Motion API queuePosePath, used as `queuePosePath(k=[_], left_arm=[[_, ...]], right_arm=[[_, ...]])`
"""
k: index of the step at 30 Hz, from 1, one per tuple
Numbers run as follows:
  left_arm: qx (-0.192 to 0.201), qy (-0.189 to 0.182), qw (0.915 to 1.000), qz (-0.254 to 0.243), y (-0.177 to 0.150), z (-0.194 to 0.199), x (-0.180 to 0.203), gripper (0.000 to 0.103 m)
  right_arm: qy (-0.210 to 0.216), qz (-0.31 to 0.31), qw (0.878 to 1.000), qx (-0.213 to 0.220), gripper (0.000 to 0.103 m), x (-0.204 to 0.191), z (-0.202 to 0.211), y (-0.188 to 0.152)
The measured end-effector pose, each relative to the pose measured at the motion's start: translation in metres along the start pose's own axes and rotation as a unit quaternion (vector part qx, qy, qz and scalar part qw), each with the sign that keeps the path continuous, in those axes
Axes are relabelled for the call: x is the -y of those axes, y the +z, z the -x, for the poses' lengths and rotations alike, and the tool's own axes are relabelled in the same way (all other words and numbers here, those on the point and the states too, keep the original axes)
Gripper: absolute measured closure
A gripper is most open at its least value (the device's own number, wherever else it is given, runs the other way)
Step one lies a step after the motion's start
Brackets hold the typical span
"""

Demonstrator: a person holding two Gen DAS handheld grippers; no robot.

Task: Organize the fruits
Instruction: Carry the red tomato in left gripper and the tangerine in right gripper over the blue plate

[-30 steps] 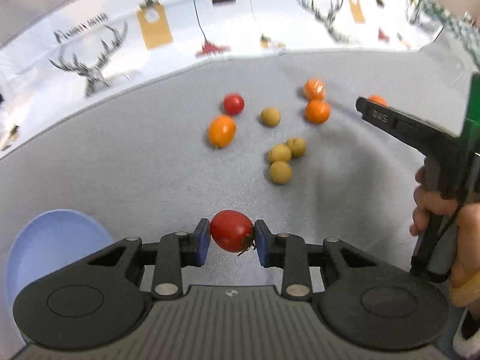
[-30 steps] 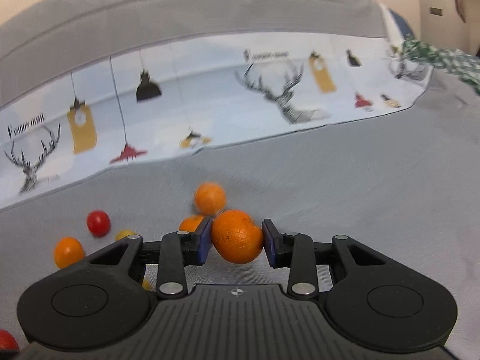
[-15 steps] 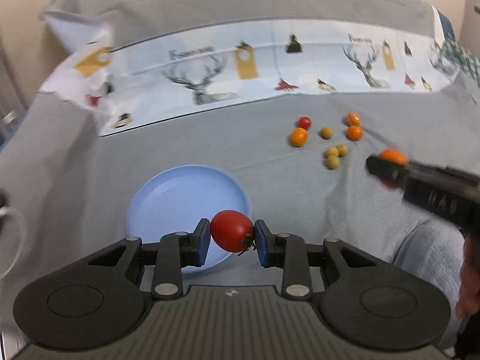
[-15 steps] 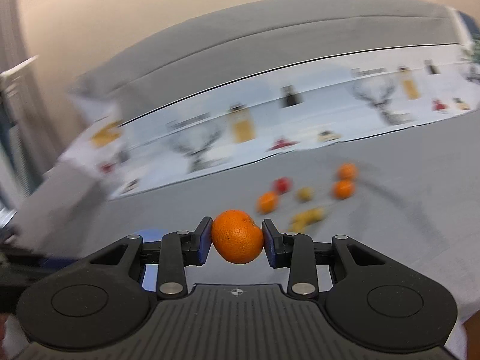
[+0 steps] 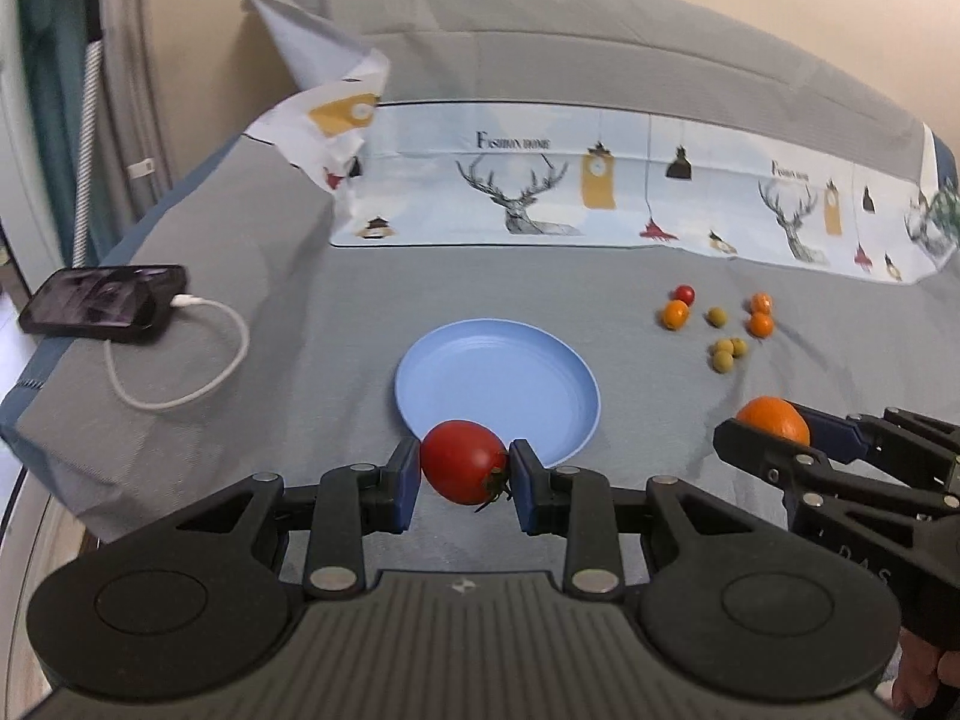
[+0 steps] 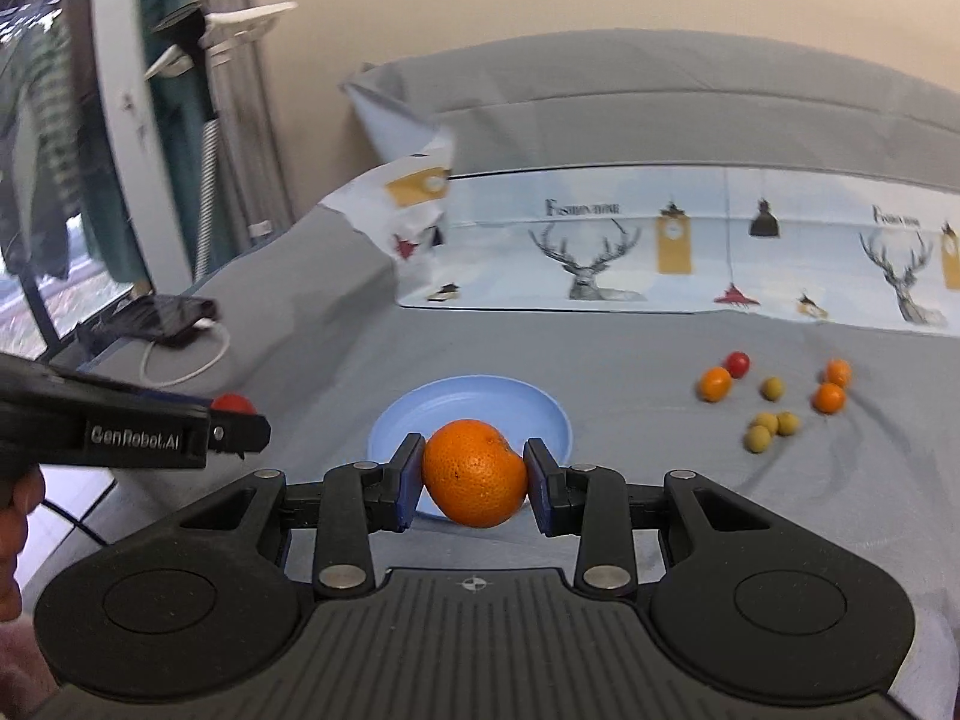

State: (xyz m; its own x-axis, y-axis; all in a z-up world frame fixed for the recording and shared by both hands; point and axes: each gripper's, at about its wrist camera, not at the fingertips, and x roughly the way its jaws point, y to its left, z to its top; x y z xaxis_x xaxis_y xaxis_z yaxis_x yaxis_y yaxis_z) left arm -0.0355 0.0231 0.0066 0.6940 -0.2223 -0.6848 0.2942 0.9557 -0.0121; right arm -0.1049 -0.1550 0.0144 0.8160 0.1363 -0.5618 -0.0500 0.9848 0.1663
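The left gripper (image 5: 465,479) is clamping a red tomato (image 5: 463,470) between its blue pads (image 5: 407,483), the stem pointing toward the right pad. The tomato is hanging over the near rim of the blue plate (image 5: 498,378). The right gripper (image 6: 474,487) is squeezing an orange (image 6: 474,471) between its pads, also over the plate's near rim (image 6: 384,429).

In the right wrist view the left gripper's side is reading "GenRobot.AI". The printed cloth (image 5: 600,192) beyond the plate is showing "Fashion home" above a stag.

Right of the plate, loose fruit is lying on the grey sheet (image 5: 288,300): a small tomato (image 5: 684,293), three oranges (image 5: 761,324) and four green fruits (image 5: 723,361). Left of the plate, a phone (image 5: 105,303) is lying with a white cable (image 5: 180,399) plugged in.
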Motion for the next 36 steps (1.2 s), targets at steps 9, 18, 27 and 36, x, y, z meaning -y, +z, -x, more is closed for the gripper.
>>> queuePosePath(k=[9, 18, 27, 36], left_arm=[[0.014, -0.002, 0.9999, 0.008, -0.001, 0.007, -0.009, 0.068], [0.008, -0.006, 0.9999, 0.014, 0.0, -0.002, -0.013, 0.068], [-0.006, -0.01, 0.9998, 0.016, 0.003, -0.016, -0.013, 0.068], [-0.012, -0.011, 0.9997, 0.018, 0.017, -0.038, -0.013, 0.067]], right_arm=[[-0.011, 0.015, 1.0, 0.001, 0.066, -0.008, 0.0, 0.004], [-0.016, 0.019, 1.0, -0.01, 0.066, -0.01, -0.009, 0.005], [-0.017, 0.014, 0.999, -0.033, 0.065, -0.007, -0.023, 0.004], [-0.024, 0.008, 0.999, -0.048, 0.065, 0.001, -0.04, 0.004]])
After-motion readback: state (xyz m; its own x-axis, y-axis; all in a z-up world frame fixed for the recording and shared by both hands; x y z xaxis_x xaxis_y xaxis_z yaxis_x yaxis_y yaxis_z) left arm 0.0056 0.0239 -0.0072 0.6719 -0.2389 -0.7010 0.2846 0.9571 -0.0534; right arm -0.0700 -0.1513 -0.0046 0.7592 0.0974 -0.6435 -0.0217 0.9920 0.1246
